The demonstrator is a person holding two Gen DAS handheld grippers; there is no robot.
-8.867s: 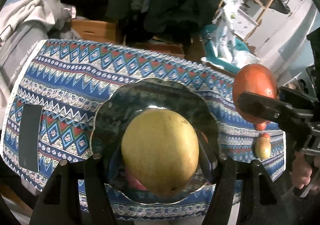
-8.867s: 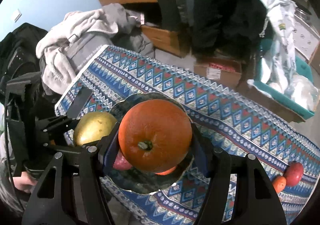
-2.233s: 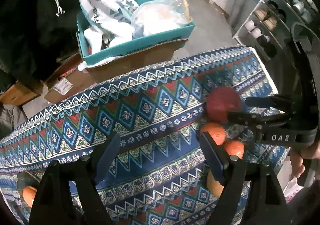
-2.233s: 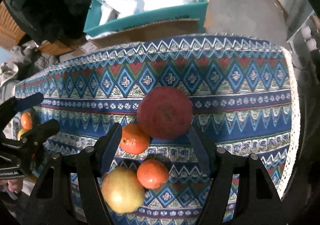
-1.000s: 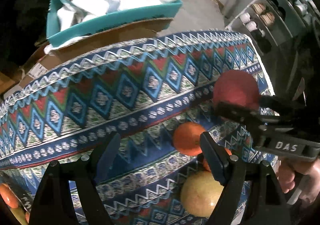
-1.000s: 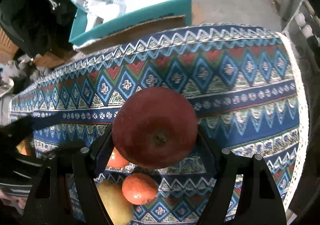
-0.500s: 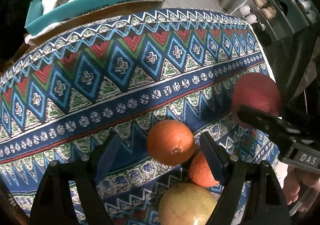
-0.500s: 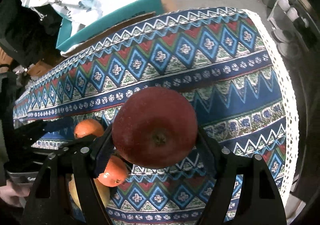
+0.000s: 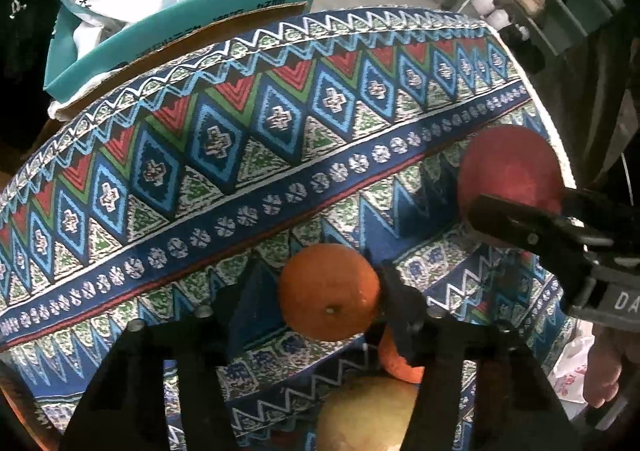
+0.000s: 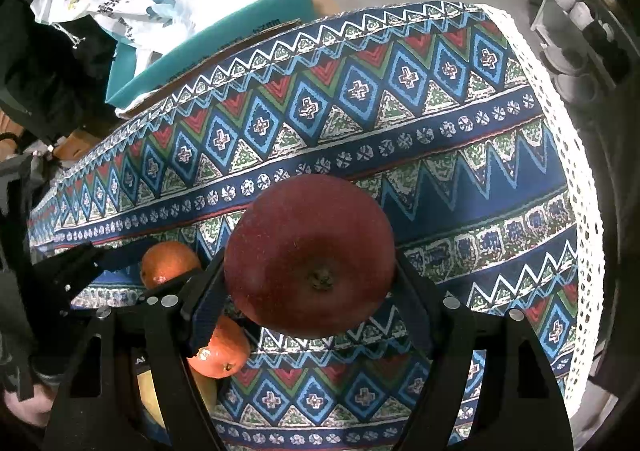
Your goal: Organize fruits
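Near the worktop's (image 10: 500, 187) lace-trimmed end, the left gripper (image 9: 320, 291), jaws just closed, is clamping a round orange mandarin (image 9: 329, 291). The right gripper (image 10: 308, 287) is gripping a dark red apple (image 10: 310, 255). A second mandarin (image 10: 220, 351) and a yellow pear (image 9: 368, 415) are waiting beside them, unsorted.

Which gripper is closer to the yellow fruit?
Left. The left gripper, shut on an orange, sits just beyond the yellow fruit. The right gripper holds the red apple farther off, past a second orange.
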